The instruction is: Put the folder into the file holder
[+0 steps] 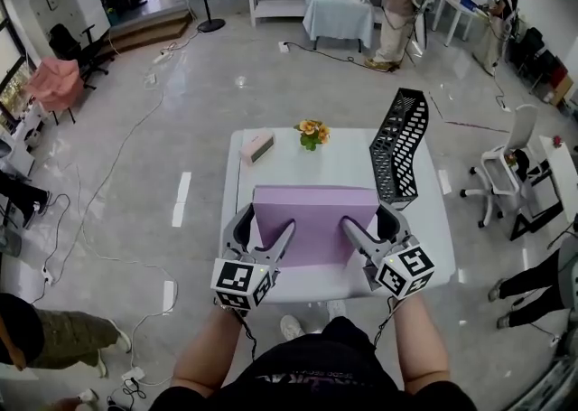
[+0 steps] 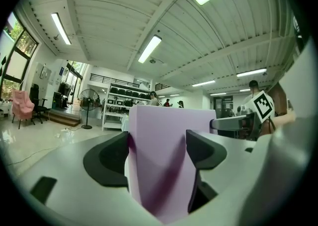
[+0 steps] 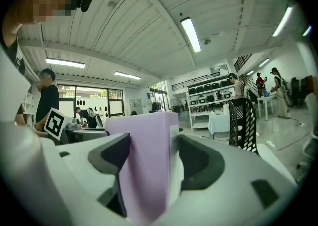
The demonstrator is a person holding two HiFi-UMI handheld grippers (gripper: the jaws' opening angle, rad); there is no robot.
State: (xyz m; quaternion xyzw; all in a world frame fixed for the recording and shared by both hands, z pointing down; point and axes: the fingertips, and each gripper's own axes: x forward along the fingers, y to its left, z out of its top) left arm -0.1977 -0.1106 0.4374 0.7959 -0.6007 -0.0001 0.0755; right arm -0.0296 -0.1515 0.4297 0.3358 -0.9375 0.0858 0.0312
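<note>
Above the white table [image 1: 339,163], left gripper [image 1: 262,260] and right gripper [image 1: 368,248] are both pinching the flat lilac plastic folder [image 1: 314,219]; uneven grip risks it twisting short of the black mesh file holder [image 1: 399,147].

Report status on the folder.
Both shut on purple folder: left tongs, right tongs. Folder not yet in file holder. Holder stands to its right, nothing between.
</note>
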